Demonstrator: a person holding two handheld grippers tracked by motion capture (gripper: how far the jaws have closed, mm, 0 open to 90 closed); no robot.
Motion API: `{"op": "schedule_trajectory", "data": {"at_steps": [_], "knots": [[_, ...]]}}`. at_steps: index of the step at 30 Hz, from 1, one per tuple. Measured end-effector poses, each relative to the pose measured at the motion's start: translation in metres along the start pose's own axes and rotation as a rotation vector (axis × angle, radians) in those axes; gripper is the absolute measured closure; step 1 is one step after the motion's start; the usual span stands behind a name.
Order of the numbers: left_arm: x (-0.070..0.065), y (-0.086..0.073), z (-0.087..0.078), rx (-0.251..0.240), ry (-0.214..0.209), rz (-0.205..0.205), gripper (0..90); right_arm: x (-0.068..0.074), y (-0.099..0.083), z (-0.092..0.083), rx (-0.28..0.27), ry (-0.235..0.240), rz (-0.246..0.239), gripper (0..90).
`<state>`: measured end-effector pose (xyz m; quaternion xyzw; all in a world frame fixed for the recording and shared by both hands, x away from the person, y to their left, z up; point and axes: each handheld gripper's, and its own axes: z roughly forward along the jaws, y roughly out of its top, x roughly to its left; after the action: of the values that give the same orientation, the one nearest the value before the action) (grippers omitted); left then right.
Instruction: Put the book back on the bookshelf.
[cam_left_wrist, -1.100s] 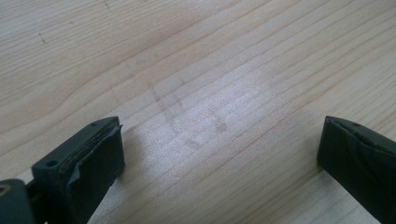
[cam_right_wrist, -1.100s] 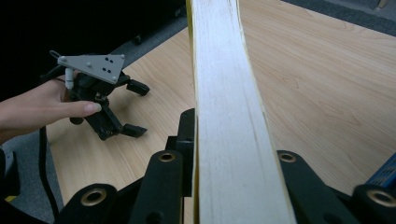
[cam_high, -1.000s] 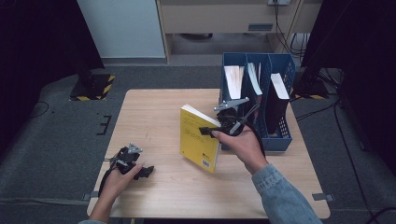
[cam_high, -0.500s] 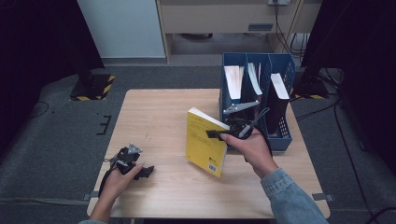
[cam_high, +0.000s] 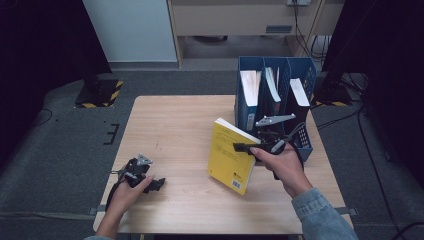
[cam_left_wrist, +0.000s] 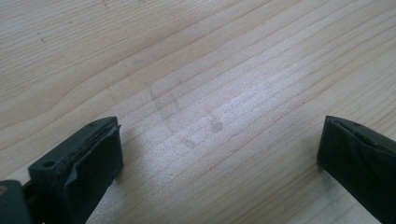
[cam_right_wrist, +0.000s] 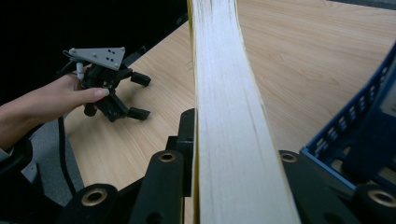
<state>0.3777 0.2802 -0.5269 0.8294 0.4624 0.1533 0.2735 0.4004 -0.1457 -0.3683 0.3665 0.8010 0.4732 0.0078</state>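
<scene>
Right gripper (cam_high: 246, 147): jaws pinched the yellow book (cam_high: 231, 156), held tilted beside the blue rack (cam_high: 309, 85).
Left gripper (cam_high: 158, 183): jaws spread, on the table (cam_high: 175, 125).

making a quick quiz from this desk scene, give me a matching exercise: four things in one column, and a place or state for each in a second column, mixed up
Things:
1. yellow book
2. left tool
3. blue file organizer
4. right tool

Places or states:
a. stands at the table's far right side with books in its slots
b. jaws wide apart with nothing between them, low over the bare wood
c. held upright above the table, page edges facing the right tool's camera
d. clamped on the book's edge

Pairs: 1-c, 2-b, 3-a, 4-d
</scene>
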Motion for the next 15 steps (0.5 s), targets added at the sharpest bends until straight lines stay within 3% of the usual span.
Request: {"op": "schedule_trajectory", "data": {"at_steps": [15], "knots": [[0.000,-0.001,0.000,-0.005,0.001,-0.002,0.0,-0.014,-0.027,-0.037,-0.042,-0.030,0.059,74.3]]}}
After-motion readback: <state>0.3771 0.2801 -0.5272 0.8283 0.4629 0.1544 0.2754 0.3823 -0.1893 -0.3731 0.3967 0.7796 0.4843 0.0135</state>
